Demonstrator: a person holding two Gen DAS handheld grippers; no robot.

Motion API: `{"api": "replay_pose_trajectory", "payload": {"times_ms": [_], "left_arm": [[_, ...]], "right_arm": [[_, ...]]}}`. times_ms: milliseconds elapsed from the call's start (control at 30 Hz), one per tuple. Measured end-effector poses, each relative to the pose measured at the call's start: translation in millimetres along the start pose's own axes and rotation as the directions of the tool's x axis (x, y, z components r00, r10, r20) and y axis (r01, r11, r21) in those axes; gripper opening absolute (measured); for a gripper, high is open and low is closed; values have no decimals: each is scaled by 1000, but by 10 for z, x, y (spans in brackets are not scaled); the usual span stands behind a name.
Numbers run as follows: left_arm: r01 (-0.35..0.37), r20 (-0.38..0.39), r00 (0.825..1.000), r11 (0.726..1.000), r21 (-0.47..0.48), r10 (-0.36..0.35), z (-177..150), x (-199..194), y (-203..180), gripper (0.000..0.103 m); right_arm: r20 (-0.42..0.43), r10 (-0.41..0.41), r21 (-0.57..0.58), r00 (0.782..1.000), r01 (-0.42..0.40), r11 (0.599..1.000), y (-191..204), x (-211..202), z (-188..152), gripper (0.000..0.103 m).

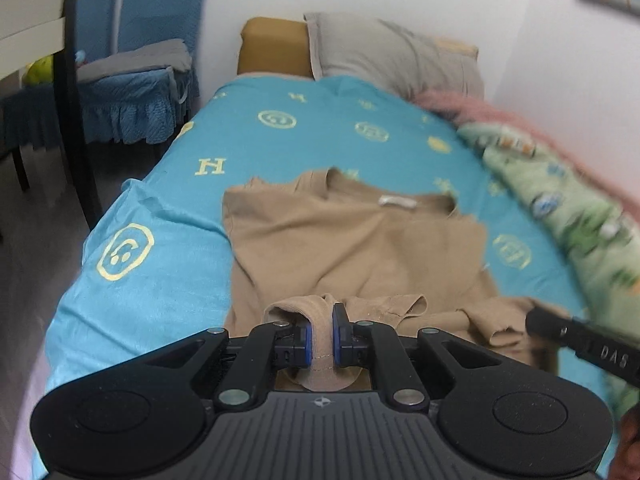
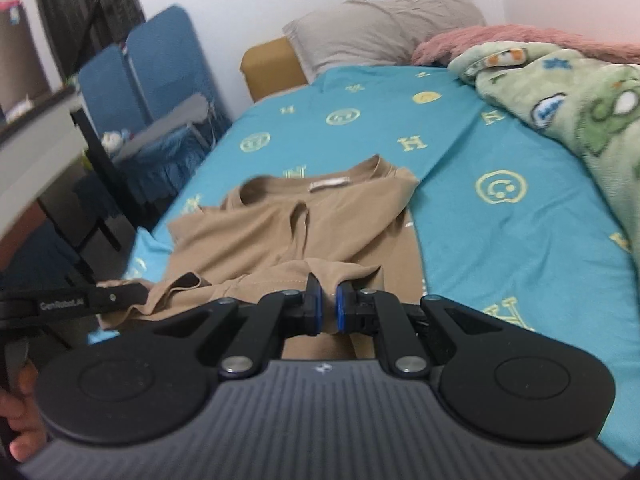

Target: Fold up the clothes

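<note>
A tan shirt (image 1: pixel 340 240) lies on the turquoise bedsheet (image 1: pixel 168 272), collar and white label toward the pillow, its near hem bunched and lifted. My left gripper (image 1: pixel 321 330) is shut on the left part of that hem, fabric pinched between its blue pads. In the right wrist view the same tan shirt (image 2: pixel 260 232) shows its sides folded inward, and my right gripper (image 2: pixel 328 304) is shut on the hem's right part. The right gripper's finger (image 1: pixel 580 340) reaches into the left wrist view at lower right; the left gripper's finger (image 2: pixel 80 300) shows at left in the right wrist view.
A green patterned blanket (image 2: pixel 580 112) and a pink fuzzy one (image 2: pixel 500 40) pile along the bed's right side. A grey pillow (image 1: pixel 392 52) lies at the head. Blue-covered chairs (image 1: pixel 136 92) and a table leg (image 1: pixel 76 120) stand left of the bed. A hand (image 2: pixel 20 412) holds the left gripper.
</note>
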State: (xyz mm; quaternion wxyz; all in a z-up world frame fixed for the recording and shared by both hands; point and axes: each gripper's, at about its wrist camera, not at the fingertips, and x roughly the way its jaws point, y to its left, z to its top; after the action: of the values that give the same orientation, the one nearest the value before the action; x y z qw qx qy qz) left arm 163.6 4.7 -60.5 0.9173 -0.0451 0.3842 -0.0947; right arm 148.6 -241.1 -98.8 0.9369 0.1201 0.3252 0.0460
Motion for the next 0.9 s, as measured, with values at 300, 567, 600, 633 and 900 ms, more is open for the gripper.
{"api": "replay_pose_trajectory", "payload": {"times_ms": [300,567,600,633,900], "left_arm": [[-59,-52,997,998,26,60,-131,575,-4,12],[-84,-42,995,994,77,87,-164,565,-87,18],[-86,-41,995,993,82,90,-157,540,-99,27],[-88,-41,995,992,88,92,-150,514,-111,33],[-114,59,993,982,149,106,-151,-48,-240,88]], "right_arm": [[-72,-64,-40,995,61,997,-9,513,-59,11],[-117,-62,-2,991,62,998,-93,634,-141,12],[-117,-63,-1,991,63,998,-87,619,-136,12],[-116,-65,-2,991,66,998,-80,604,-130,13],[-18,-81,-17,997,81,997,-1,160,-59,93]]}}
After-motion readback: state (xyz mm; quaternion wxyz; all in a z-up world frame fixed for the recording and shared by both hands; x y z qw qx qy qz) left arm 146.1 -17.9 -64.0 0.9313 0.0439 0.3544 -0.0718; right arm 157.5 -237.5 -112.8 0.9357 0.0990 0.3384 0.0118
